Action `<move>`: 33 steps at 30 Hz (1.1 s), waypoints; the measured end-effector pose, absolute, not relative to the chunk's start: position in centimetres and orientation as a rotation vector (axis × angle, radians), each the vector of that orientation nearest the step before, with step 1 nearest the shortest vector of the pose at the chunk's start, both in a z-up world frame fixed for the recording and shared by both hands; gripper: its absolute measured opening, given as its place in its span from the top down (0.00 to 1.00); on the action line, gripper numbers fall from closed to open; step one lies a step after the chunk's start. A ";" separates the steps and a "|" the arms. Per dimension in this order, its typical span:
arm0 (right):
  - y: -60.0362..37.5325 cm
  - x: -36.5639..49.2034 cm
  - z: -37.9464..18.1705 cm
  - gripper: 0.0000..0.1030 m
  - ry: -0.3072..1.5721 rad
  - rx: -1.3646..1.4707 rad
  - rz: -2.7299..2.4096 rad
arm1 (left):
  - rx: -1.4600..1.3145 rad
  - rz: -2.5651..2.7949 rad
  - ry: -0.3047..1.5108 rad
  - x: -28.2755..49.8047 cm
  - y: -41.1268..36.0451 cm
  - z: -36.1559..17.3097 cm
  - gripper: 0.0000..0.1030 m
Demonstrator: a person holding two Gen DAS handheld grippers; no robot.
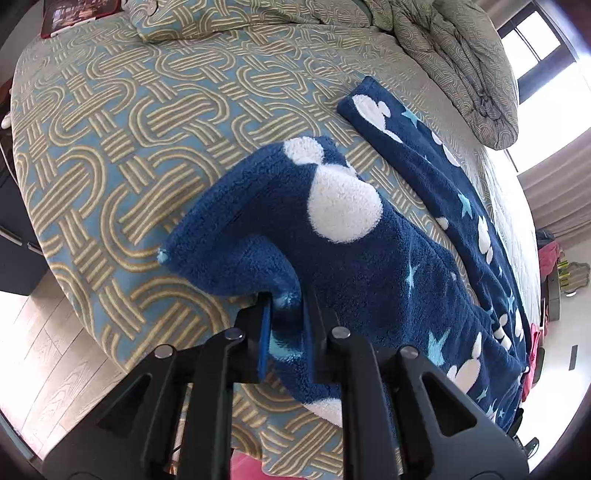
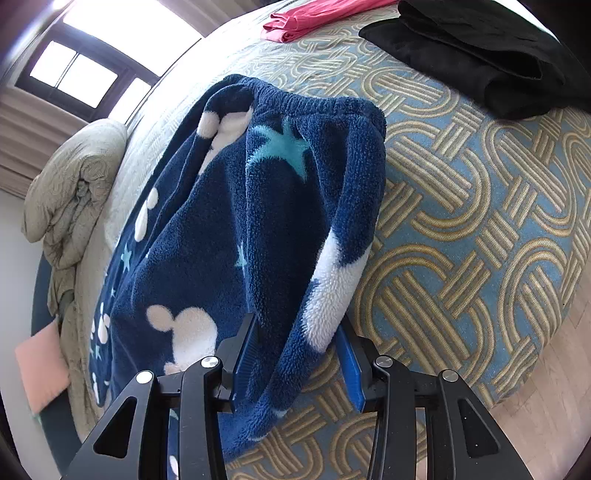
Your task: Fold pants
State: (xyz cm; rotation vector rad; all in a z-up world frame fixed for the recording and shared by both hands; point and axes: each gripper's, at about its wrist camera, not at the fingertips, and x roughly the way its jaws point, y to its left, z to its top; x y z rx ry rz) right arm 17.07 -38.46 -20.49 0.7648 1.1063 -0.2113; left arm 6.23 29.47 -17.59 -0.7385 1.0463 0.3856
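Blue fleece pants (image 1: 369, 236) with white mouse heads and light stars lie on a bed with a blue and tan woven-pattern cover (image 1: 110, 147). In the left wrist view my left gripper (image 1: 286, 314) is shut on the hem of the near leg, whose cuff bunches up ahead of it; the other leg (image 1: 424, 147) lies flat to the right. In the right wrist view my right gripper (image 2: 299, 343) is shut on a thick fold of the pants (image 2: 229, 221) at the near edge, below the elastic waistband (image 2: 314, 105). The blue pads press the fleece from both sides.
A rumpled grey-green duvet (image 1: 461, 55) lies at the bed's far side by the window. A patterned pillow (image 1: 192, 18) sits at the head. A folded black garment (image 2: 480, 51) and a pink one (image 2: 306, 18) lie beyond the waistband. Wooden floor (image 1: 48, 350) borders the bed.
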 end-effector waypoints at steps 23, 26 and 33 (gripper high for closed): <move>-37.3 17.5 -16.4 0.91 1.015 0.680 -0.148 | -0.688 0.262 0.940 7.4 28.5 -11.4 0.89; -37.0 18.7 -14.6 0.91 0.977 0.683 -0.112 | -0.696 0.221 0.912 9.7 28.5 -9.7 0.89; -35.8 25.9 -10.4 0.91 0.902 0.698 -0.046 | -0.702 0.184 0.874 18.1 29.2 -6.9 0.91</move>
